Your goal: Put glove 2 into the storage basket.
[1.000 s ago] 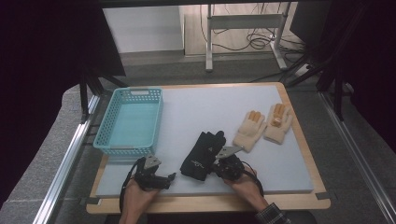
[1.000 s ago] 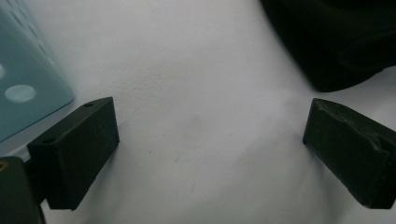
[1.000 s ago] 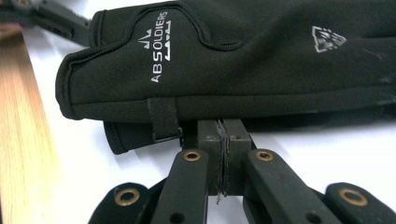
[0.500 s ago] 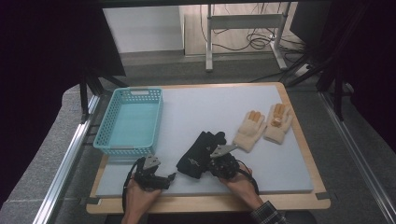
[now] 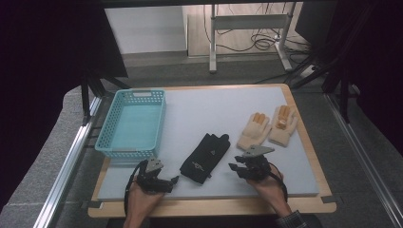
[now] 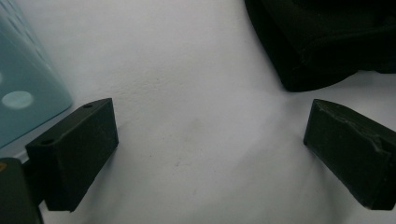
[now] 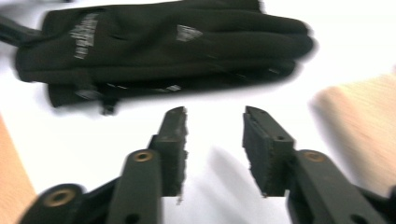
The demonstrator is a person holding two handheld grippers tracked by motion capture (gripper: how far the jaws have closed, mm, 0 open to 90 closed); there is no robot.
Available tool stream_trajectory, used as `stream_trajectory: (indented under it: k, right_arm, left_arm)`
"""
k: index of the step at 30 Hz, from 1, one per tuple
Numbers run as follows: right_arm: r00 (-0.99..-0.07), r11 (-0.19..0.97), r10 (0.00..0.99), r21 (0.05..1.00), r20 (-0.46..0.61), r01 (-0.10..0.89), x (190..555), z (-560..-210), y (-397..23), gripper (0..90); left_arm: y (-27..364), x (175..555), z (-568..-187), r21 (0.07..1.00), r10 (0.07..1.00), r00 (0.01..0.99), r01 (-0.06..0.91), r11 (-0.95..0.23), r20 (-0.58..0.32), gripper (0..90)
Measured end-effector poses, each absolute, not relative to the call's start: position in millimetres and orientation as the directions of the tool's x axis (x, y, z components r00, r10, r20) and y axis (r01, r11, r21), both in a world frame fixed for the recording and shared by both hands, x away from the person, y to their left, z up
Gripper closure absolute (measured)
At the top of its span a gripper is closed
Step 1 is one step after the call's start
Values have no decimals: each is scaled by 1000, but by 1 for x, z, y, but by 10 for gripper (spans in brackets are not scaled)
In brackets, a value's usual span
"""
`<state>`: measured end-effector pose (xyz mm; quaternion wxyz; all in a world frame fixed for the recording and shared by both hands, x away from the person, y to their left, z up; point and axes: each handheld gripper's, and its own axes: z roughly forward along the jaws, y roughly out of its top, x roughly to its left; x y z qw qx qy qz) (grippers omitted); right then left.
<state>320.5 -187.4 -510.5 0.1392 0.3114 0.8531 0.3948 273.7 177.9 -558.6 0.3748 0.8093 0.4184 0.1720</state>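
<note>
Right gripper (image 5: 236,167) jaws just opened, nothing between them; black gloves (image 5: 205,157) released ahead, likely placed. Left gripper (image 5: 172,180) jaws open, empty.

The black gloves (image 5: 205,157) lying on the white mat (image 5: 209,109) look like soft, matt cloth with a fine weave, with small pale printed marks on the backs. The mat itself is smooth and dull, faintly dimpled up close, and sits on a board of pale wood (image 5: 313,142) with a satin sheen along its edges. At the mat's far left corner, the turquoise basket (image 5: 131,122) is moulded plastic, slightly glossy, its walls pierced with holes. Just right of the black gloves, the cream gloves (image 5: 267,126) look knitted and fuzzy, with orange fingertips. The grippers' jaw pads (image 7: 173,149) are matt black, rough and crumbly at the edges.
</note>
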Motion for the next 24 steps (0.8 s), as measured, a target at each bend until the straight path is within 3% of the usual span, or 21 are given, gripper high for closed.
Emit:
stream_trajectory:
  k: [11,24]
  right_arm:
    - [-643,429,766,757,-16,492,328,-515,-246,322]
    - [-594,425,803,737,-40,525,336,-531,-263,238]
  left_arm:
    - [177,275,-558,747,805,592,554,-366,-45,24]
    - [176,276,-557,741,794,606,553,-381,-45,38]
